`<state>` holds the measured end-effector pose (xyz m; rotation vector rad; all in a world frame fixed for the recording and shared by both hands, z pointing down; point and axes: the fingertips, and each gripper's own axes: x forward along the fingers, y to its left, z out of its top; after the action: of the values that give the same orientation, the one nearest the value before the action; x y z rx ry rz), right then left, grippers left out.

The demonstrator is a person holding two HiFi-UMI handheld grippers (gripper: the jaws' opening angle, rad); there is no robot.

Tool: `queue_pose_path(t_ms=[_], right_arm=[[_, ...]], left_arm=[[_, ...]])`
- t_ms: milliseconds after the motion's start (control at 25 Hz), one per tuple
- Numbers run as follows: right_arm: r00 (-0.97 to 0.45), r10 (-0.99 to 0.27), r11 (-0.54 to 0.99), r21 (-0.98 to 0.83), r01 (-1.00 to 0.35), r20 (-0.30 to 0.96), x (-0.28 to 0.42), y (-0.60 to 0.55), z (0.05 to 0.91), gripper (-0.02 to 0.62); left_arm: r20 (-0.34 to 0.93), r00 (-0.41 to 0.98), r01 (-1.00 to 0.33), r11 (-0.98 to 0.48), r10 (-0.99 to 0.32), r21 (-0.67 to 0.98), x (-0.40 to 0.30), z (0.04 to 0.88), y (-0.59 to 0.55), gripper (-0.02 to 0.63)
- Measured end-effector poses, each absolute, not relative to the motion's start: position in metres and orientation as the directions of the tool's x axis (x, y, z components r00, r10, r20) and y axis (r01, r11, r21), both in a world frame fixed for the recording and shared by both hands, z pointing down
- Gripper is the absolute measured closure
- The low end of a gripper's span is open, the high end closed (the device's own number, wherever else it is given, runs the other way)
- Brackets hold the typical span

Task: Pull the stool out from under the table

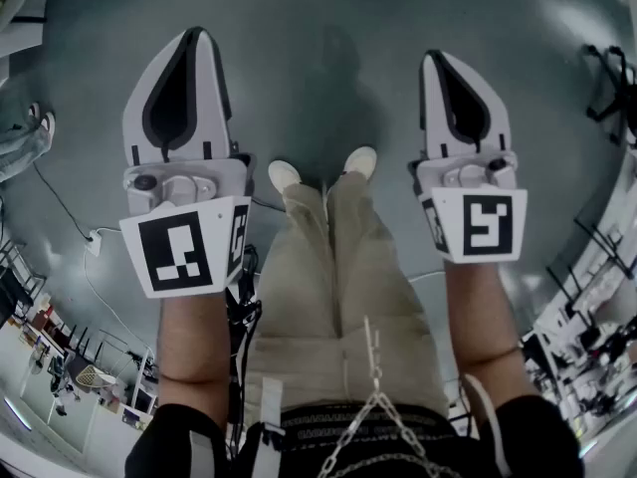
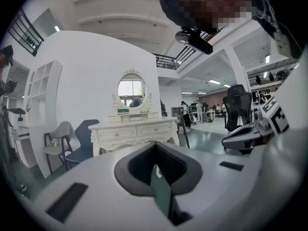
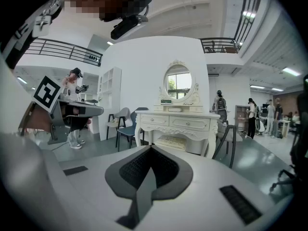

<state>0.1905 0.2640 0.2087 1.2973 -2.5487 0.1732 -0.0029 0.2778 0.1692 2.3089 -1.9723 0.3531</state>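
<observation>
A white dressing table [image 3: 185, 122] with an oval mirror stands some way ahead in both gripper views, also seen as the table [image 2: 134, 131]. Under it, in the right gripper view, sits a pale cushioned stool [image 3: 171, 141]; the left gripper's body hides that spot in the left gripper view. My left gripper [image 1: 196, 38] [image 2: 155, 146] and right gripper [image 1: 435, 60] [image 3: 150, 148] are held side by side in front of me, well short of the table. Both are shut with nothing between the jaws.
A grey chair [image 2: 57, 134] and a blue chair [image 2: 84, 139] stand left of the table, a dark chair [image 3: 226, 139] at its right. A black office chair [image 2: 238, 105] and several people are farther back. A cable and power strip [image 1: 95, 239] lie on the grey floor.
</observation>
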Motion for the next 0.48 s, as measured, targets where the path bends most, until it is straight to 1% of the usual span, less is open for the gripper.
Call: queue_pose_path(t_ms=[160, 320, 480], right_arm=[[-0.561, -0.77, 0.594, 0.022, -0.804, 0.303, 0.165, 0.279, 0.198, 0.594], [-0.543, -0.784, 0.576, 0.028, -0.817, 0.3, 0.147, 0.291, 0.19, 0.594], [-0.524, -0.799, 0.567, 0.077, -0.82, 0.296, 0.136, 0.298, 0.186, 0.594]], left_arm=[[0.255, 0.135, -0.983, -0.162, -0.957, -0.087, -0.026, 0.173, 0.298, 0.603], [0.232, 0.15, -0.98, -0.176, -0.961, -0.094, -0.039, 0.167, 0.308, 0.603], [0.262, 0.161, -0.977, -0.192, -0.952, -0.095, -0.056, 0.174, 0.318, 0.603]])
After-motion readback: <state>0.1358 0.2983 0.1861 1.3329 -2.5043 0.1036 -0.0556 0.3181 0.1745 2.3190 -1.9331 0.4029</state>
